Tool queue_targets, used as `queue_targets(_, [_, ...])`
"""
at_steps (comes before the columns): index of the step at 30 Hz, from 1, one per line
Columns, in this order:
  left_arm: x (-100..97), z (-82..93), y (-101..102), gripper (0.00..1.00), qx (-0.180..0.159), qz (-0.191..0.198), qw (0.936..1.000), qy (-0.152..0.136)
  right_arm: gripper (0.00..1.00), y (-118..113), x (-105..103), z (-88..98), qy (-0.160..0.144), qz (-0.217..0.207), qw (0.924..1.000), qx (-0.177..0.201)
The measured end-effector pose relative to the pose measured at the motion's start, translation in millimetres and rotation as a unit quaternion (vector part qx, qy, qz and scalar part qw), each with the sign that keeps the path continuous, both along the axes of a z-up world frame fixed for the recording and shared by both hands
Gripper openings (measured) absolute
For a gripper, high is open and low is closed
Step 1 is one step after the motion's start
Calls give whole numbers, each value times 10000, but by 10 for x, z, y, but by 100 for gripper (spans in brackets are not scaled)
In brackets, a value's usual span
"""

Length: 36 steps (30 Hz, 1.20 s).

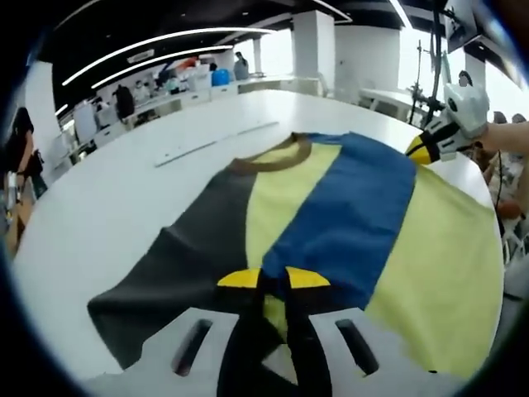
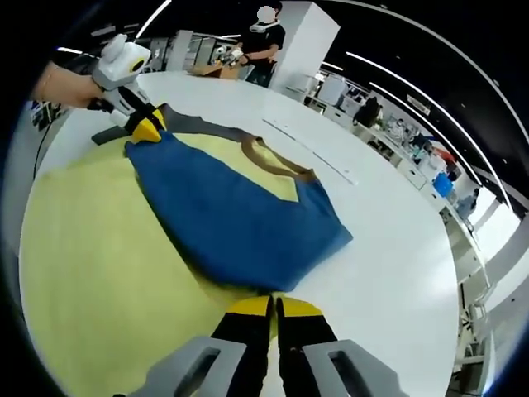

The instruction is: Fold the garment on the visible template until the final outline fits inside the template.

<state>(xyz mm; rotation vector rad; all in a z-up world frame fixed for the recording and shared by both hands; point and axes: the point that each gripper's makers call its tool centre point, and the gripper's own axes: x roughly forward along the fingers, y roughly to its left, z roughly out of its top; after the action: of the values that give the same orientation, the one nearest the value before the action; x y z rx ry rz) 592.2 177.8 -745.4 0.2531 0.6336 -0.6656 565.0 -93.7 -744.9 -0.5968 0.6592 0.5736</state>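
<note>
Because each gripper pinches one end of the same folded edge, the coming fold turns on that line: the left gripper (image 1: 274,281) is clamped tight on the hem end of the garment (image 1: 331,207), while the right gripper (image 2: 274,308) is closed on cloth at the far end of the blue panel (image 2: 240,215). That panel lies as a long band between them, running from hem to the brown collar (image 1: 277,157), its long axis roughly along the shirt's length. From the left gripper view the cloth spreads straight ahead of the jaws, grey sleeve to one side, pale yellow to the other. No template outline is clear to me under the fabric. Beneath it lies a broad white table (image 1: 124,190) with a thin strip (image 1: 216,143) past the collar. Farther off stand desks, white columns, ceiling light strips and several people.
</note>
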Motion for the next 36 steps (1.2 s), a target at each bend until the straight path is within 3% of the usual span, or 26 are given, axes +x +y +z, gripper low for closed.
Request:
queue_targets(13, [-9,1,-7,0,-59,150,9998,116,0,-64,3,51,-79,-62,9999,33])
queue_targets(22, [-3,3,-10,0,-100,256,9995,166,0,-198,33,88,0,-551,9969,565])
queue_targets(28, [20,4,2,0,-105,326,9992,188,0,-263,15,63,170,-940,9900,1033])
queue_targets(32, [28,5,1,0,-107,376,9991,191,0,-315,-6,10,384,-1429,9785,1435])
queue_targets(34, [32,4,4,0,-131,433,9988,211,0,-339,-25,-78,704,-1957,9578,1983])
queue_targets(36, [37,1,8,0,-148,476,9985,232,0,-368,11,-78,749,-2377,9348,2532])
